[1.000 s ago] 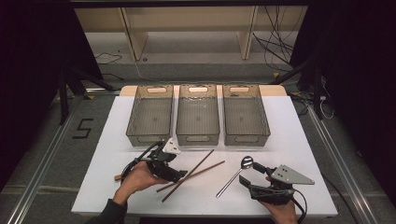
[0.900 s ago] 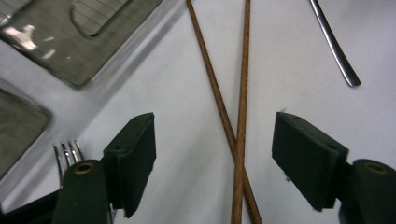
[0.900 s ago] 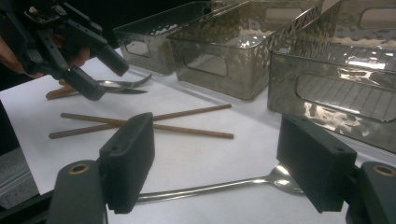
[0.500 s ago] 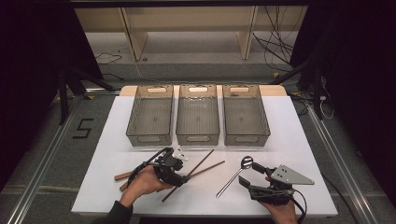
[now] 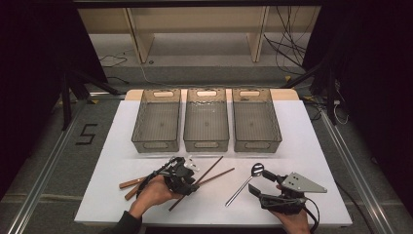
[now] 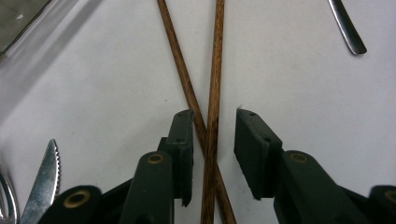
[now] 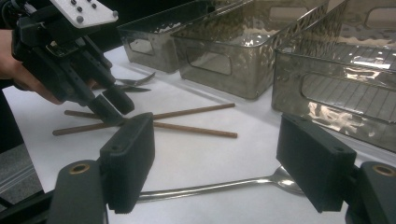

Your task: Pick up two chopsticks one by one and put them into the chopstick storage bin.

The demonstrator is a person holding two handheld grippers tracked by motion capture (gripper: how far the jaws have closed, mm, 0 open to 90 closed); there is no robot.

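Two thin, dark-brown wooden chopsticks [image 6: 212,93] lie crossed on the white counter [image 5: 311,141]. The left hand-held gripper [image 6: 214,122], jaws just closing, straddles their crossing without pressing; the right hand-held gripper [image 7: 215,144] stands open.

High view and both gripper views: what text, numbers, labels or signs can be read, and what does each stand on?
"5": a dark numeral on the grey floor, left of the white table.
Nothing else is readable: the three bins, the chopsticks and the spoon show no lettering.
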